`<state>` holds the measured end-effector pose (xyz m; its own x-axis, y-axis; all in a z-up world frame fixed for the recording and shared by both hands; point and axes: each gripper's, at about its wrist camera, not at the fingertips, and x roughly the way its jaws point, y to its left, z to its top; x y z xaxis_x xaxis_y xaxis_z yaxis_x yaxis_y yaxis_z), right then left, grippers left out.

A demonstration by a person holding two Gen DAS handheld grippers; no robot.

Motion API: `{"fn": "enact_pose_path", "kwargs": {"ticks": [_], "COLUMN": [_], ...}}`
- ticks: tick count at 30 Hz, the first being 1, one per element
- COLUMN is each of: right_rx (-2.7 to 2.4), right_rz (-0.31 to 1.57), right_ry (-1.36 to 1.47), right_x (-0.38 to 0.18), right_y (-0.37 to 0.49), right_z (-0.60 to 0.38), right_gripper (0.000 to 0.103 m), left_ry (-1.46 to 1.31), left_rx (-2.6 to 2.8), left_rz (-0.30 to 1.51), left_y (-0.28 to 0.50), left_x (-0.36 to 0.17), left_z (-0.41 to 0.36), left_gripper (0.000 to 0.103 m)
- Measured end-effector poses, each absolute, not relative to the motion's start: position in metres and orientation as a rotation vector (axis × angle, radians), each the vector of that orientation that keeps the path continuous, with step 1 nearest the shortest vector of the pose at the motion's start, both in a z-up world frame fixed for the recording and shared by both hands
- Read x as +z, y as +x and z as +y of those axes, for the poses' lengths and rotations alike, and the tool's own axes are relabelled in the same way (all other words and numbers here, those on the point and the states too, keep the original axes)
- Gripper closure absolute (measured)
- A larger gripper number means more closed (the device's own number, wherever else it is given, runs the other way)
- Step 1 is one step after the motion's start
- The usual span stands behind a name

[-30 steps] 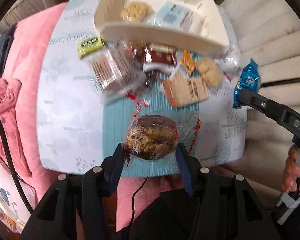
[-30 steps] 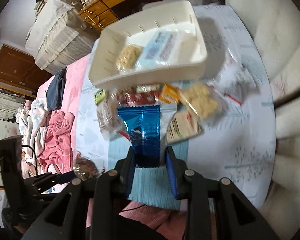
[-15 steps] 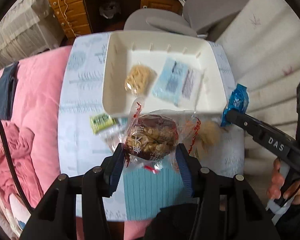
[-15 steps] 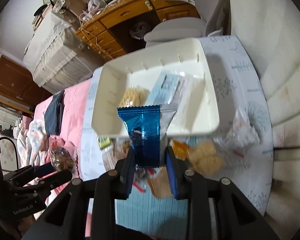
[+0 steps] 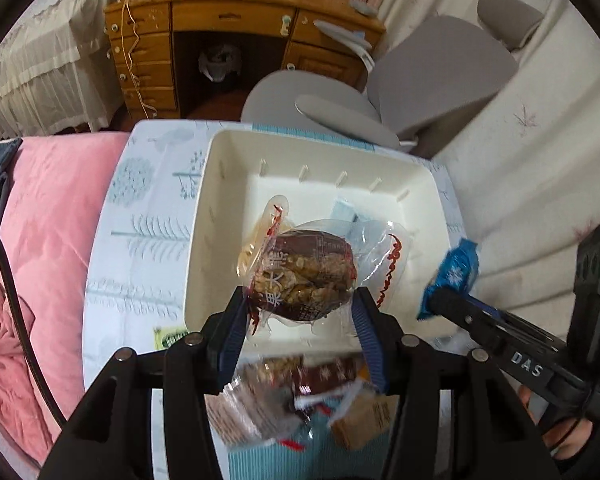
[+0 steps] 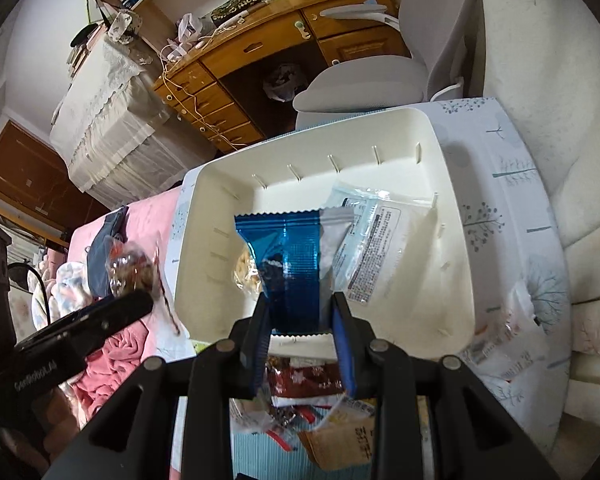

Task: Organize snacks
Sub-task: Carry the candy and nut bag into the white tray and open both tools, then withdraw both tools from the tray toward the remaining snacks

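My left gripper [image 5: 300, 304] is shut on a clear-wrapped walnut cake [image 5: 306, 276] and holds it above the near part of the white bin [image 5: 320, 152]. My right gripper [image 6: 300, 308] is shut on a blue foil packet [image 6: 292, 264] and holds it over the bin's near edge [image 6: 324, 344]. The bin [image 6: 452, 264] holds a pale blue packet [image 6: 364, 236] and a cookie bag [image 6: 246, 272]. The right gripper shows at the right of the left wrist view [image 5: 432, 306], the left one at the left of the right wrist view [image 6: 140, 300].
Loose snacks [image 5: 300, 400] lie on the tablecloth [image 5: 140, 240] in front of the bin. A pink bed [image 5: 40, 220] is to the left, a grey chair [image 5: 420, 80] and a wooden desk [image 5: 220, 40] behind, a white sofa [image 6: 560, 120] to the right.
Both grippers have moved forward from above the loose snack pile to above the bin, each still holding its snack.
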<state>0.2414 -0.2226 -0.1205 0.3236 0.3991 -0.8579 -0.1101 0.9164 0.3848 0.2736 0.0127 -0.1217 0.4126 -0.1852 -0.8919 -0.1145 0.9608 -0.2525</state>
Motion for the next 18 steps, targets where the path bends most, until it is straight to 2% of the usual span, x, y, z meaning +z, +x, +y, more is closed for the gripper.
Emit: {"fn": "enact_pose_path", "kwargs": {"ticks": [5, 7, 8, 9, 11, 13, 18], "right_rx": [0.33, 0.327, 0.326, 0.321, 0.302, 0.29, 0.281], "right_rz": [1.196, 1.198, 1.2, 1.206, 1.22, 1.22, 1.213], "right_ry": [0.295, 0.304, 0.307, 0.309, 0.314, 0.324, 0.329], "right_x": [-0.127, -0.129, -0.13, -0.131, -0.134, -0.133, -0.126], "right_y": [0.247, 0.248, 0.248, 0.248, 0.248, 0.247, 0.24], "right_z": [-0.223, -0.223, -0.223, -0.224, -0.225, -0.228, -0.234], "right_gripper": [0.072, 0.072, 0.072, 0.07, 0.056, 0.045, 0.041], "left_ry": [-0.308, -0.318, -0.327, -0.334, -0.351, -0.353, -0.356], "left_rx": [-0.053, -0.045, -0.044, -0.048, -0.058, -0.057, -0.054], "left_rz": [1.145, 1.146, 1.145, 1.148, 1.154, 1.156, 1.158], "left_y": [0.28, 0.281, 0.281, 0.28, 0.28, 0.278, 0.266], "left_x": [-0.137, -0.141, -0.142, -0.141, -0.141, -0.14, -0.133], "left_z": [0.016, 0.017, 0.017, 0.017, 0.017, 0.016, 0.013], "left_gripper": [0.052, 0.049, 0.042, 0.027, 0.018, 0.018, 0.017]}}
